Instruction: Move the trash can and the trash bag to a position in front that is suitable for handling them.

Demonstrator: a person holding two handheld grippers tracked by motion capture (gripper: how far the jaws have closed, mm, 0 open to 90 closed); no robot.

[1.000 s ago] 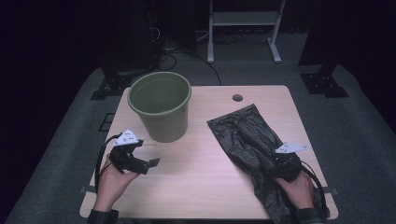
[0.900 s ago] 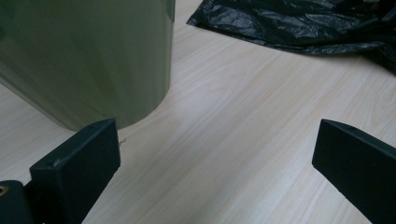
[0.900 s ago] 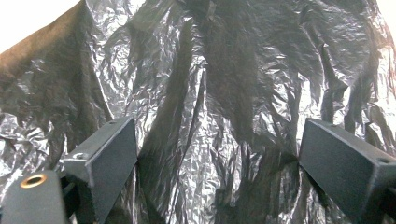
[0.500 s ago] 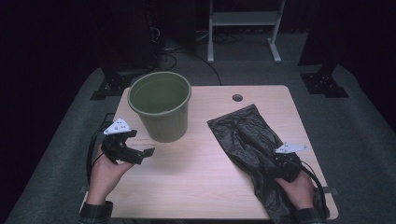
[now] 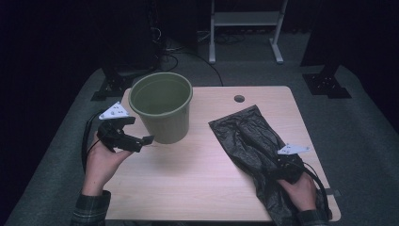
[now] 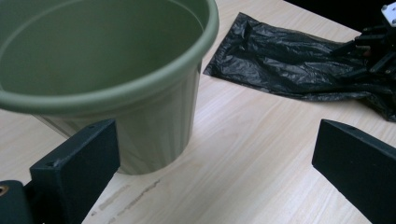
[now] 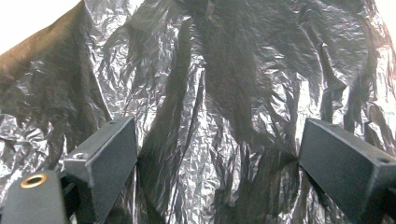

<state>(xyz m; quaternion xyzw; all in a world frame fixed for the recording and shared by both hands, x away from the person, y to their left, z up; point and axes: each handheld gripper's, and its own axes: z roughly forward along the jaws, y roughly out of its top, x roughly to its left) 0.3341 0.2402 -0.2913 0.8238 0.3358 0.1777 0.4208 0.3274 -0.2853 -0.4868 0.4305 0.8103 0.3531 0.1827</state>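
An empty olive-green plastic bucket (image 5: 162, 106) stands upright at the table's back left, and looms large in the left gripper view (image 6: 107, 70). A crumpled black plastic bag (image 5: 254, 146) lies flat on the right half of the table (image 5: 188, 174). My left gripper (image 5: 141, 139) hovers just left of the bucket's base, open, with nothing between its jaws (image 6: 215, 172). My right gripper (image 5: 282, 162) rests low over the bag's near part, open, its jaws spread above the wrinkled film (image 7: 215, 116).
The light wooden table has a round cable hole (image 5: 239, 99) near its back edge. A white metal stand (image 5: 244, 28) and dark equipment feet (image 5: 327, 84) sit on the grey floor behind. Bare tabletop lies between bucket and bag.
My left gripper has moved up and back along the table's left edge, closer to the bucket's base. The right gripper and bag have stayed put.
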